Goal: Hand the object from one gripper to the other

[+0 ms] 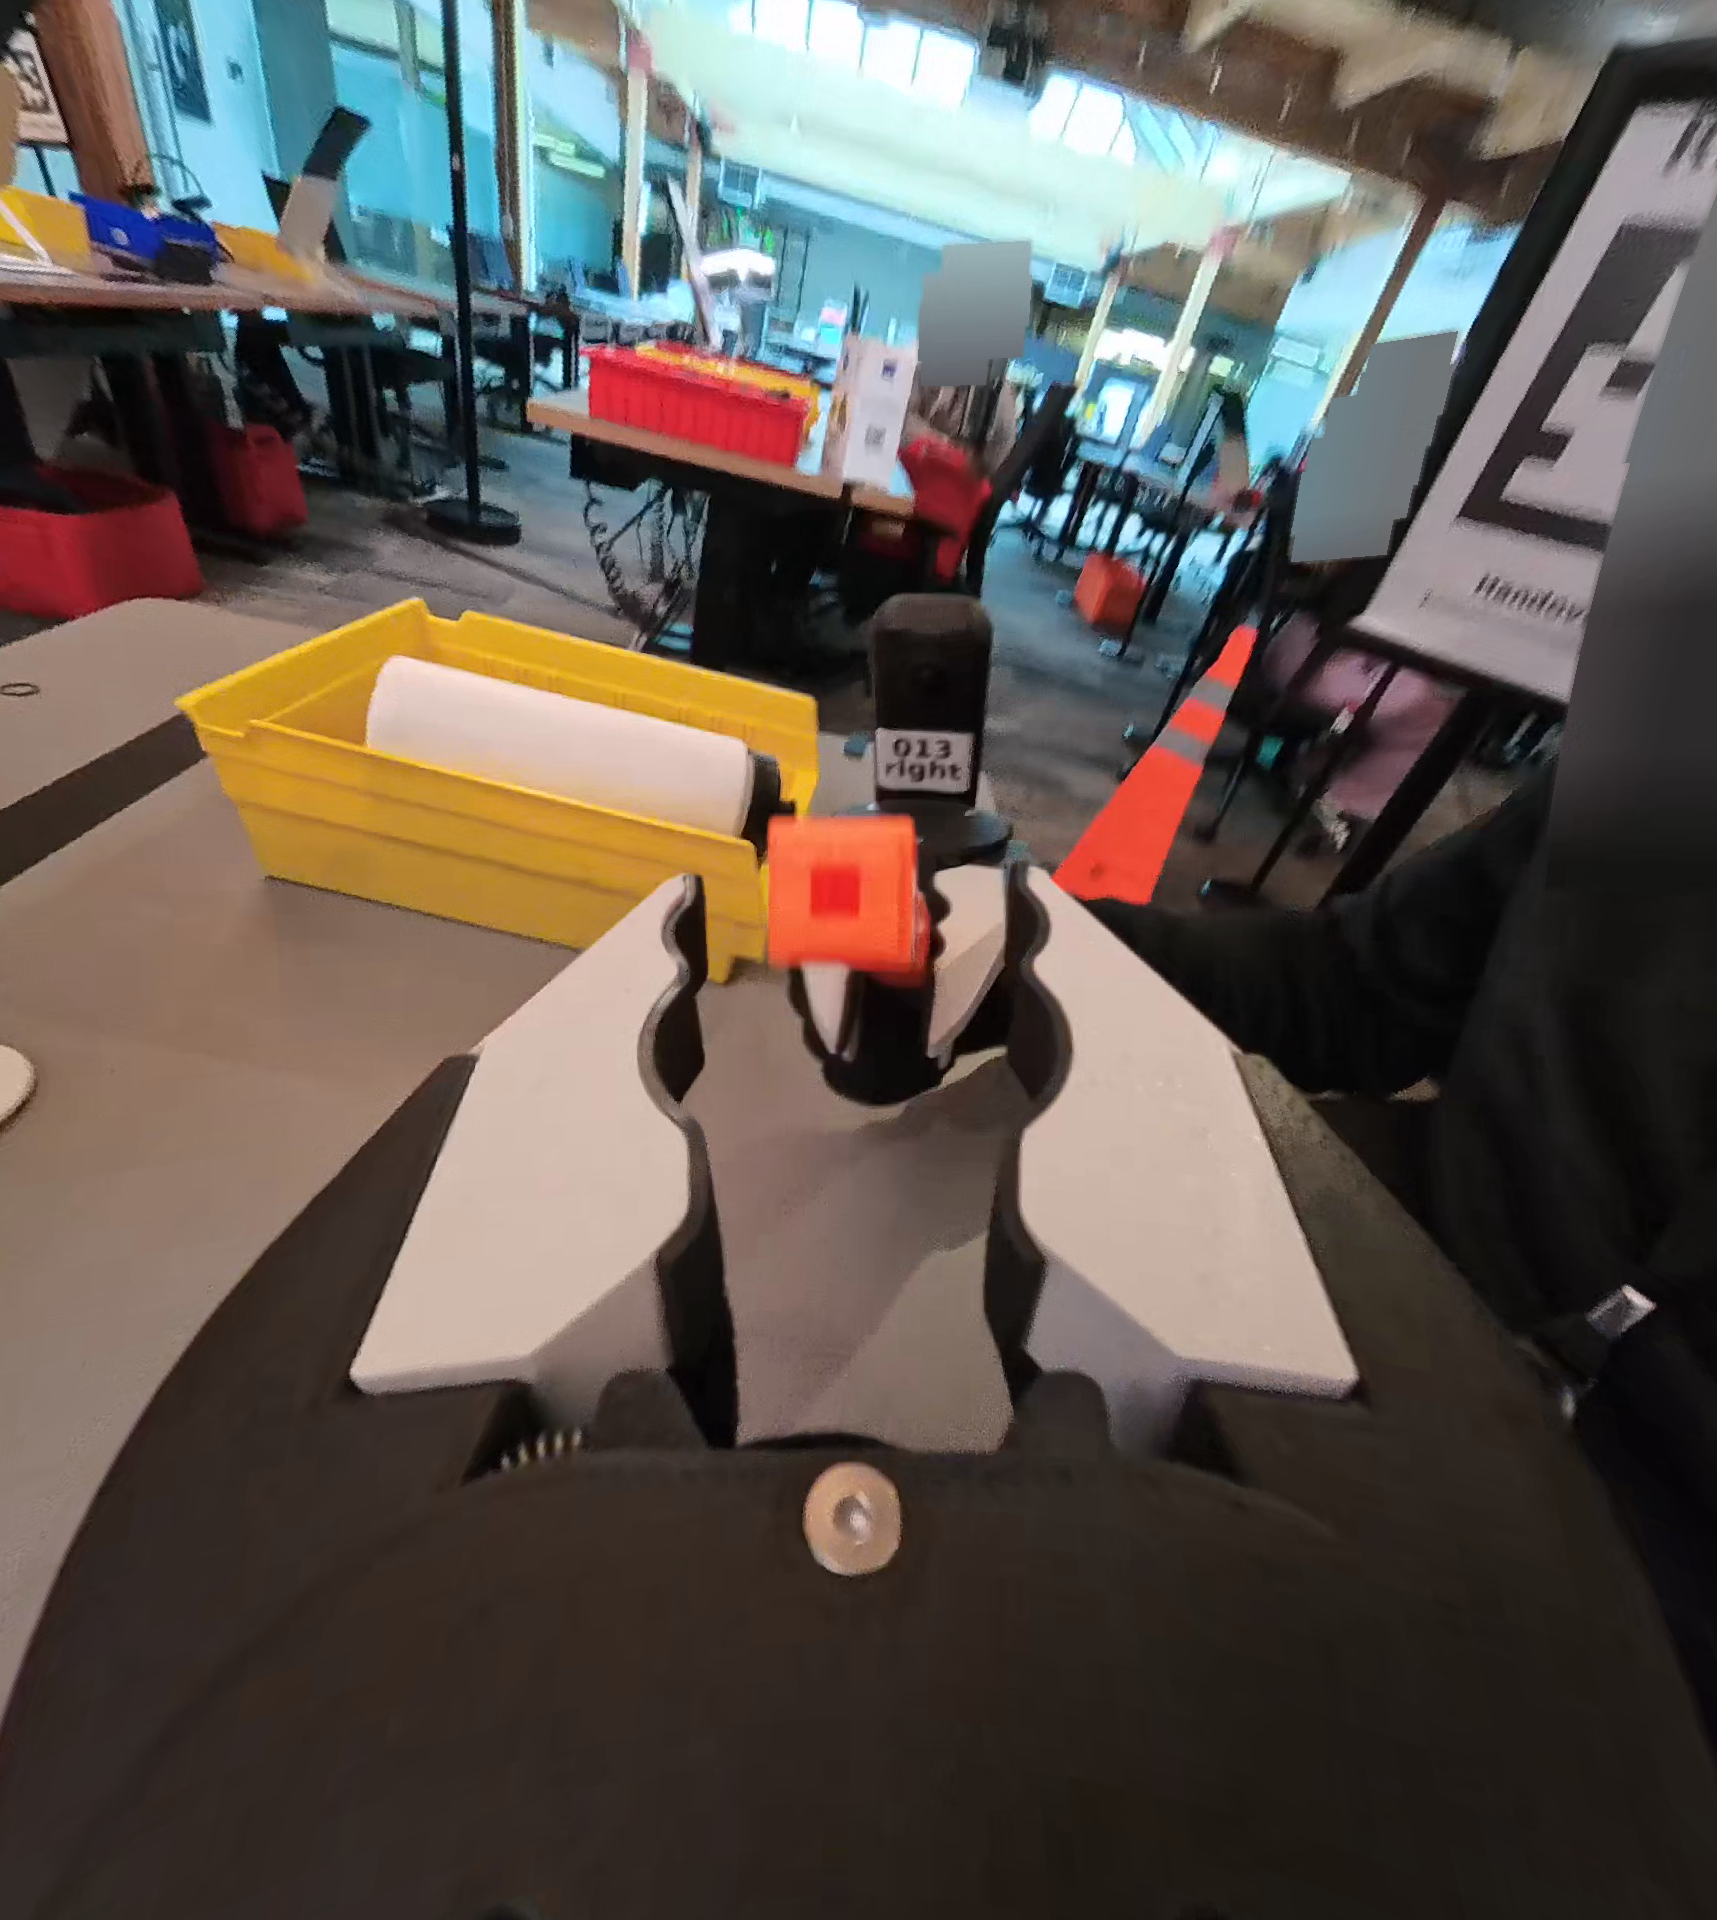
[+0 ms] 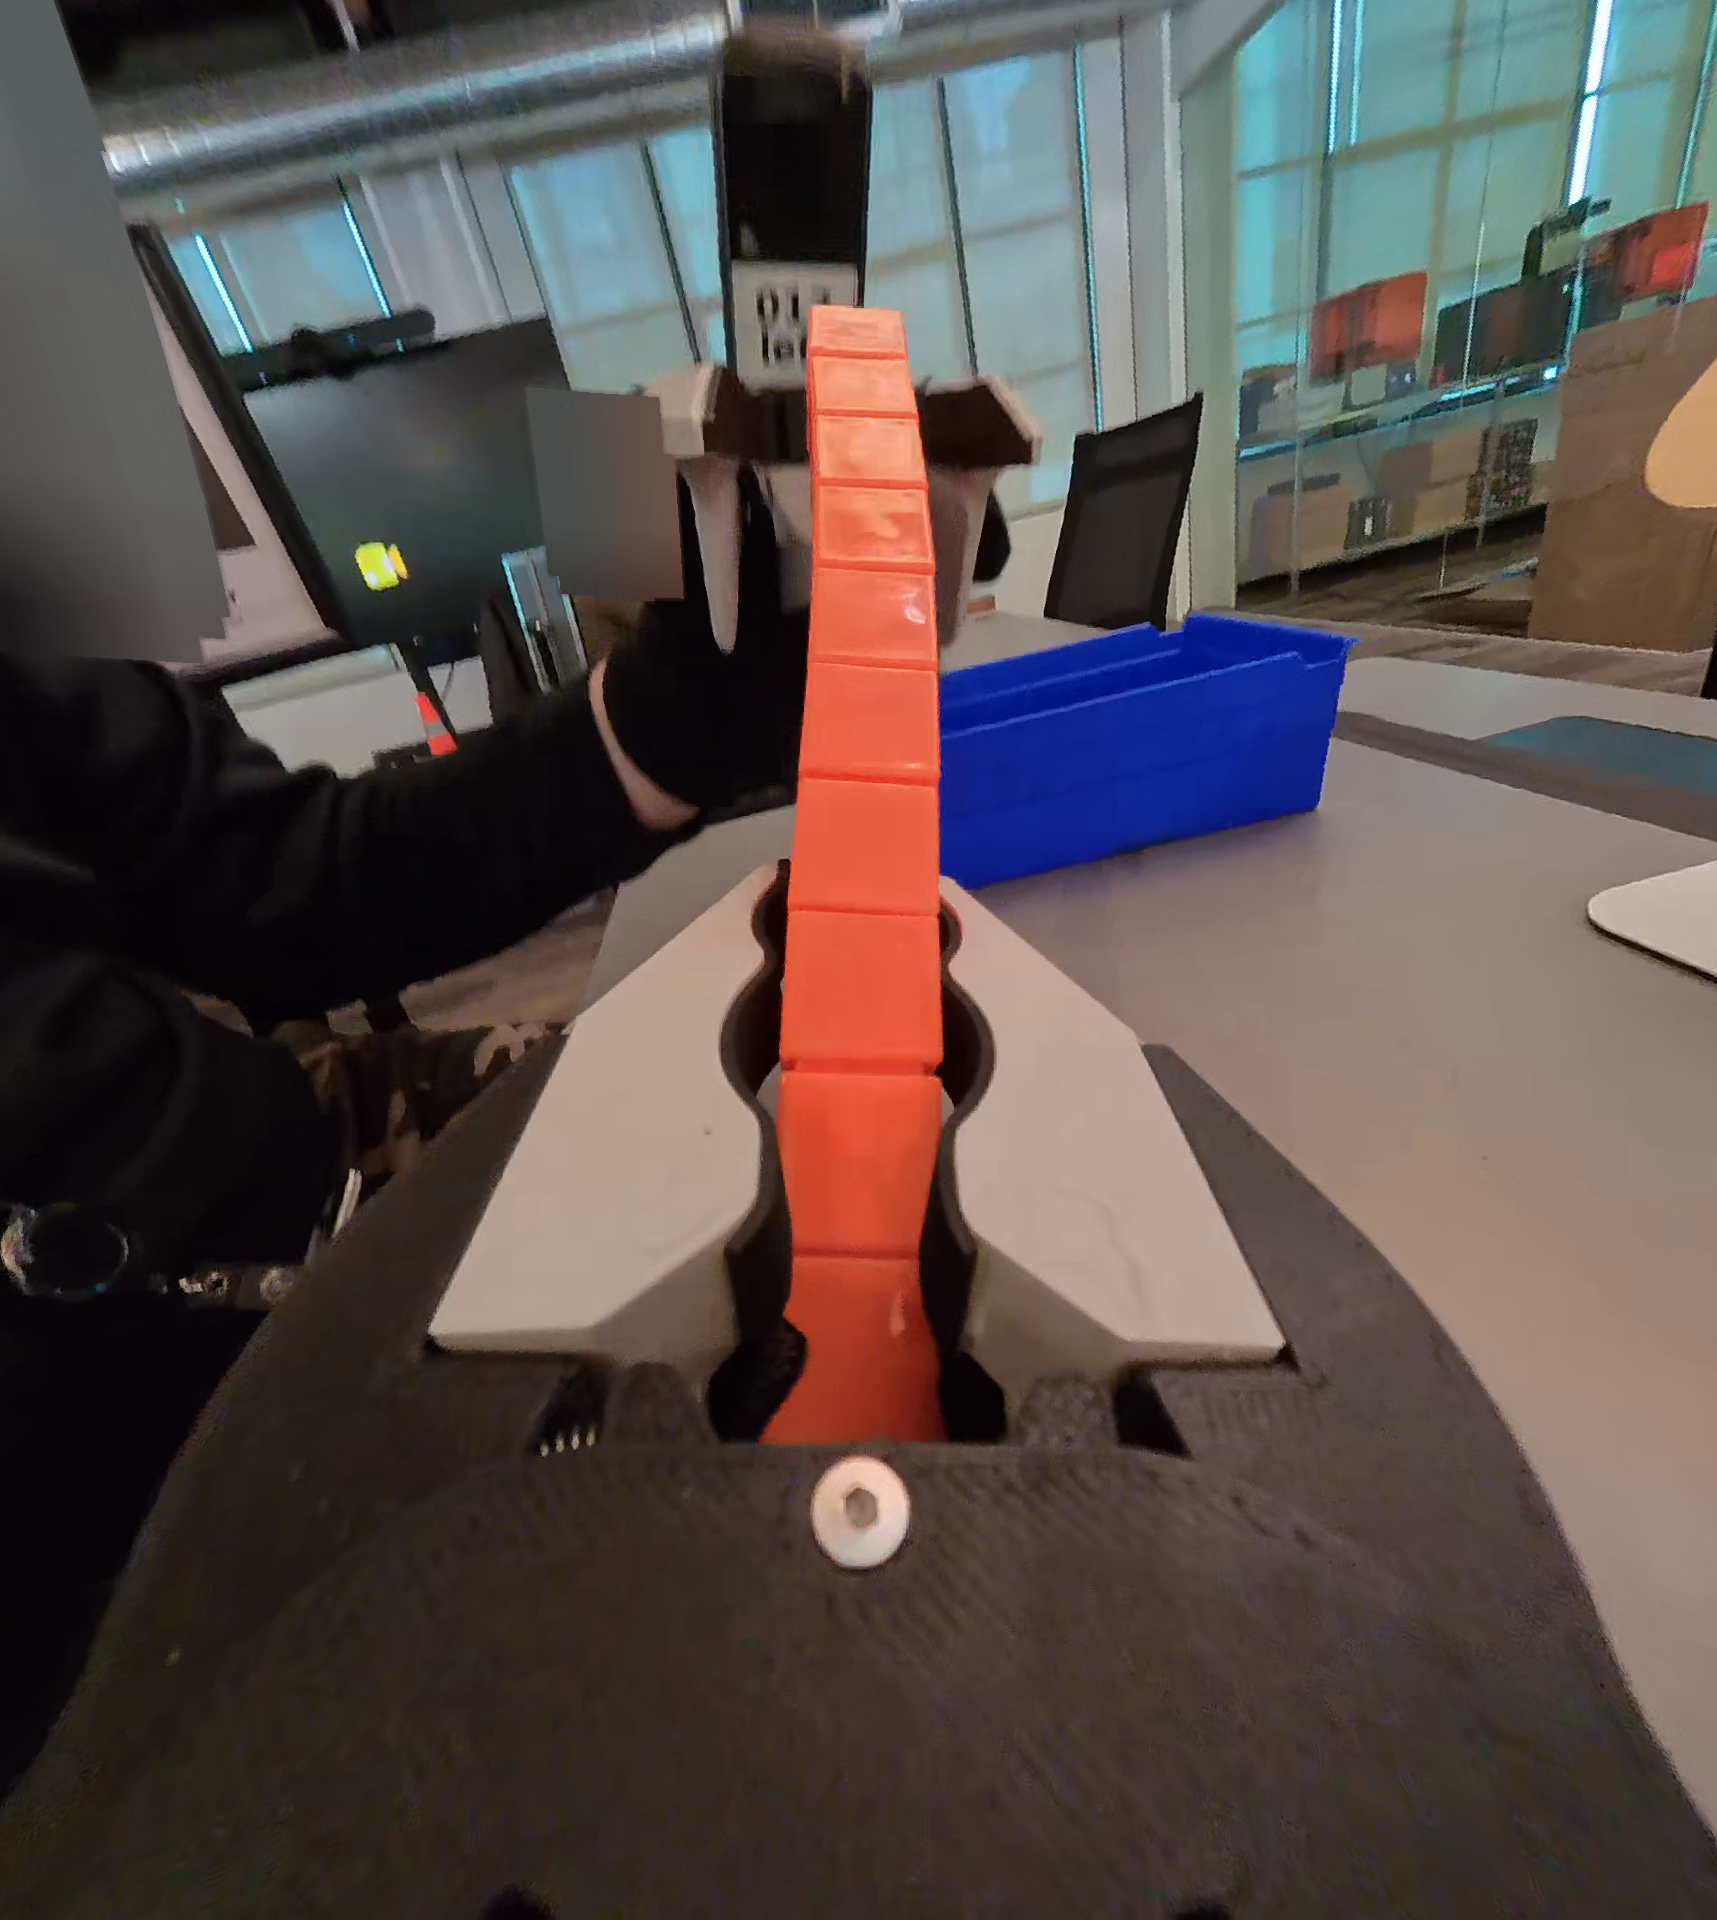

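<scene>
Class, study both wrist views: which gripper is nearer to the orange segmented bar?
Right. The right gripper is shut on the orange segmented bar, which runs out between its fingers. The left gripper is open, and the bar's far end sits just at its fingertips, not yet clamped.

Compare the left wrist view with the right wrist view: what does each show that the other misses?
Left wrist only: a yellow bin holding a white roll, and an orange cone on the floor.

Right wrist only: a blue bin and the full length of the orange block strip.

Both: the strip, seen end-on from the left; the right gripper shut on it, the left gripper open, and the grey table.
</scene>
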`<state>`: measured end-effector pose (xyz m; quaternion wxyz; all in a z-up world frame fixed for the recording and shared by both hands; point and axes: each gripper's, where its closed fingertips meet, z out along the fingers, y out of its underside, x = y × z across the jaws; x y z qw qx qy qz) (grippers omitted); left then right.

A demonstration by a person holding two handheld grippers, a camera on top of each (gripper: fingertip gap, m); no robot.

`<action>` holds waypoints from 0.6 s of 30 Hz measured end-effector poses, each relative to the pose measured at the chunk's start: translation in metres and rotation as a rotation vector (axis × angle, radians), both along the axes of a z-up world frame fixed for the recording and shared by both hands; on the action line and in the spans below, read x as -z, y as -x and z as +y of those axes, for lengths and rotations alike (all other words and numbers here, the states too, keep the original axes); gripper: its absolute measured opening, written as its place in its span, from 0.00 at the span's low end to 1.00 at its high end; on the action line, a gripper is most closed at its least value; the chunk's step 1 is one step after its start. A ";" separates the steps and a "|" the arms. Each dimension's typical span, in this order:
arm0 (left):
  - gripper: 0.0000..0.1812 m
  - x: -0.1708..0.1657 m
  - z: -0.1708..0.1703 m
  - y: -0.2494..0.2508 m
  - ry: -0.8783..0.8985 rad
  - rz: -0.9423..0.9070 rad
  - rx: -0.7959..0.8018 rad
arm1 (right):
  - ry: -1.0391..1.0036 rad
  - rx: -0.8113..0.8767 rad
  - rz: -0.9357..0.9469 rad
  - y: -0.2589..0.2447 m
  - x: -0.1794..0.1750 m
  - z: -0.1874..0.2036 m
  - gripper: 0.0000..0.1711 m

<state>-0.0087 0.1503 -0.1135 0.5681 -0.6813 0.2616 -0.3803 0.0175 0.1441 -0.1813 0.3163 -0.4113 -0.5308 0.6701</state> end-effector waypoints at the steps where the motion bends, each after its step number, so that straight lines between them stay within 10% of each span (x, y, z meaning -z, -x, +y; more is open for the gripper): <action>1: 0.30 0.003 0.000 -0.003 0.008 -0.034 0.011 | 0.029 -0.006 0.013 0.001 -0.002 -0.001 0.12; 13: 0.11 0.023 0.009 -0.027 0.052 -0.165 0.012 | 0.200 0.006 0.070 0.025 -0.003 -0.020 0.12; 18: 0.11 0.022 0.008 -0.016 0.084 -0.079 0.001 | 0.096 0.054 -0.064 0.027 0.024 -0.020 0.42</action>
